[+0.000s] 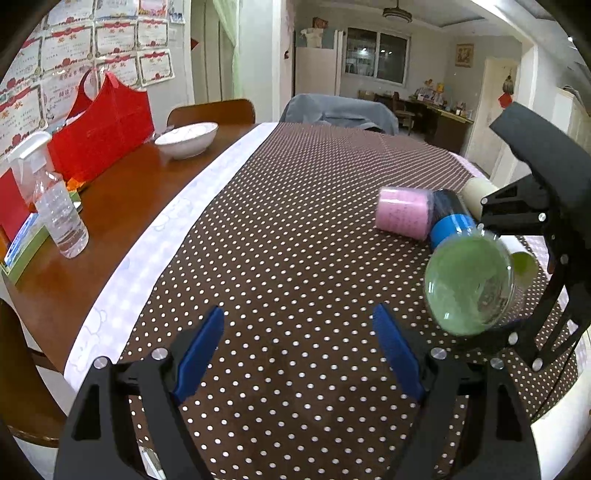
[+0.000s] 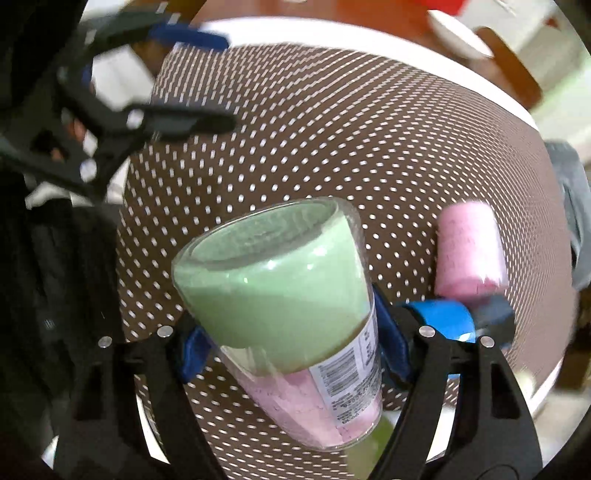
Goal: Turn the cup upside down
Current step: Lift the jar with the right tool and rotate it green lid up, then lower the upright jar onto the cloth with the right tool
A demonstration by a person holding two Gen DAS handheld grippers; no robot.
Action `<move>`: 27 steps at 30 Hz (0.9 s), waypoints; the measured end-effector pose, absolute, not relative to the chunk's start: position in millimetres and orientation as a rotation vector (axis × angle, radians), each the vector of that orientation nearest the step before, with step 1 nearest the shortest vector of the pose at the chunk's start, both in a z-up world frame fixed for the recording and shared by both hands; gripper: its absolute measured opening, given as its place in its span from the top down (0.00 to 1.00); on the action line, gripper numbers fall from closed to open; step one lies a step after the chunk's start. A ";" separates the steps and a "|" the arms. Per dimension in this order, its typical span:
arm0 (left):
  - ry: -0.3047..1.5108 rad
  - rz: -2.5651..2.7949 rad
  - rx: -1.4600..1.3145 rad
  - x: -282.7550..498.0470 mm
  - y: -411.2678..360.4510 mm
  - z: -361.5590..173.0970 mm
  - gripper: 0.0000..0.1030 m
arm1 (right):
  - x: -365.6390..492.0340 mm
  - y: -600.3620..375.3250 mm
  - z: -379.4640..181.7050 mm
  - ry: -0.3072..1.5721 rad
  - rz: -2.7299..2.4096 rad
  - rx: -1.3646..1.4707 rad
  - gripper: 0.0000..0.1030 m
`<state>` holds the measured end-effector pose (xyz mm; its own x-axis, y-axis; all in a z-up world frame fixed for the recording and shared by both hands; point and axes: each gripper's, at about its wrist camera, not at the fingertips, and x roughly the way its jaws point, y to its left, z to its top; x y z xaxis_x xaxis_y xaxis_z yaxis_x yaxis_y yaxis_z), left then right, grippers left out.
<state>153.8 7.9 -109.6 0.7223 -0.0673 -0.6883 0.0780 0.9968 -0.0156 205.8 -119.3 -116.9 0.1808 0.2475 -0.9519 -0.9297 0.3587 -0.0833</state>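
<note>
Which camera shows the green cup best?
The right wrist view: the cup fills the middle, tilted, gripped by the right hand-held gripper. The left wrist view shows mainly its round end, near the edge.

Glossy clear plastic cup (image 2: pixel 280 314); matt dotted cloth (image 1: pixel 295 229).

We were in a family home: award certificates (image 1: pixel 110 40) papered the wall, a wooden desk (image 1: pixel 122 206) held a bowl (image 1: pixel 186 139), ceiling lamp (image 1: pixel 397 13) overhead
</note>
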 end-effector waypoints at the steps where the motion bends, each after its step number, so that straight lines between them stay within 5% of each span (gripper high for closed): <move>1: 0.753 -0.085 0.018 151.7 6.4 -107.8 0.21 | 204.8 -125.8 -112.6 1.049 0.967 -0.763 0.28; 14: 0.656 -0.147 0.076 128.1 -16.7 -84.9 0.21 | 200.8 -197.3 -78.6 0.873 0.798 -0.180 0.30; 27: 0.596 -0.158 0.086 104.7 -17.5 -75.0 0.21 | 151.5 -204.8 -54.5 0.619 0.612 0.051 0.30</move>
